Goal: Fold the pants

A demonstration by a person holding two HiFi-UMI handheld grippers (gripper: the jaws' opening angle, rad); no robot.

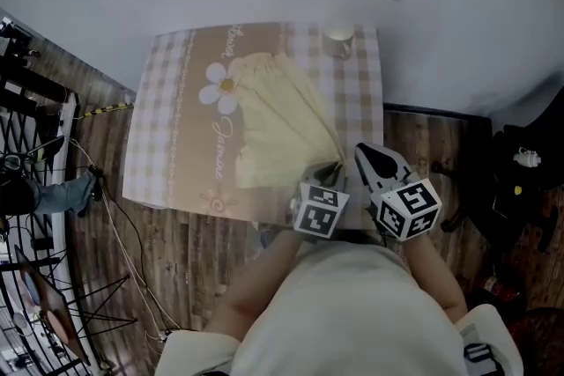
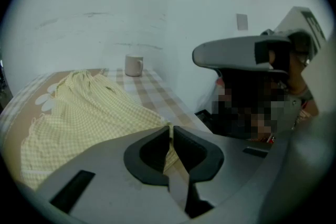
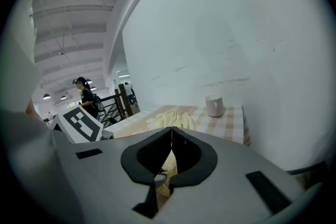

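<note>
Where the pants (image 1: 273, 119) bunch: near edge of the table (image 1: 167, 101), right of centre – pale yellow cloth drawn into one narrow point.
Pants, lie: spread over the checked table top, fanning out from that point toward the far left; flower print just left of the far end.
Long axis: near right to far left, slanting across the table.
Left gripper (image 1: 333, 174): jaws closed on the yellow cloth at the bunched point, fabric pinched between the pads.
Right gripper (image 1: 363, 152): jaws together, a strip of the same cloth caught behind the tips; just right of the left gripper.
Bearing from tools: whole garment ahead of both grippers, far and to the left – nothing of it behind them.
Nearer hand: neither clearly; both on the same near end, left one slightly closer to the bulk.
Mug (image 1: 338, 40): far right corner, well apart from the pants' edge.
Judgement: fold likely to carry the held end along the long axis toward the far left.
</note>
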